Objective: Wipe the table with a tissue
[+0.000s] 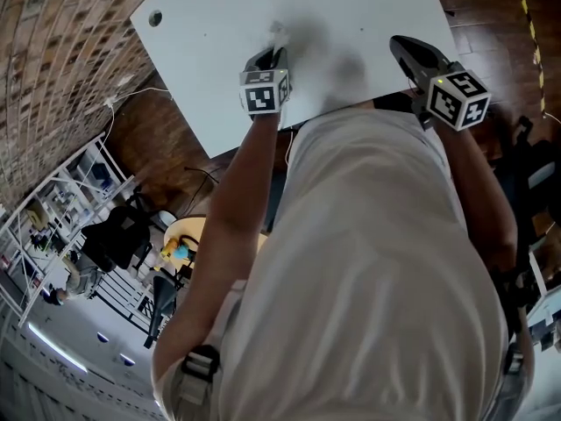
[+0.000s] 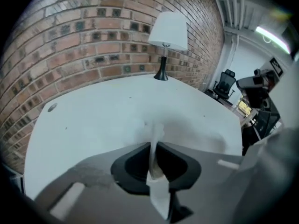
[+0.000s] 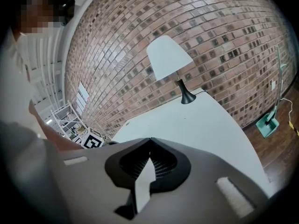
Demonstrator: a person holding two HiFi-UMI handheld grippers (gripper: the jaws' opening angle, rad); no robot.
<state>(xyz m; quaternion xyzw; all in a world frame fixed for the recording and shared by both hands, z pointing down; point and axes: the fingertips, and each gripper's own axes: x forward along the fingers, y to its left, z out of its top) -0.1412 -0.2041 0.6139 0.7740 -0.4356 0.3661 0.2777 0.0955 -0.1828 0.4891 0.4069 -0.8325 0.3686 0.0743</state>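
While the left tool (image 2: 153,148) is clamped on the tissue (image 2: 156,136), the tissue looks like a thin, white, crumpled strip. It stands up between the two jaws, and its loose end sticks out past the tips. From the head view, that end of the tissue (image 1: 279,32) is down at the white table (image 1: 202,24), near the middle of the near side. The left arm reaches out straight over the table edge, and the left tool (image 1: 273,55) tips steeply down. A lamp (image 2: 168,31) stands at the far side by the brick wall (image 2: 93,36). On the right, the right tool (image 1: 405,46) has its jaws together with nothing in them. It hangs over the table's near right part, tipped down only a little.
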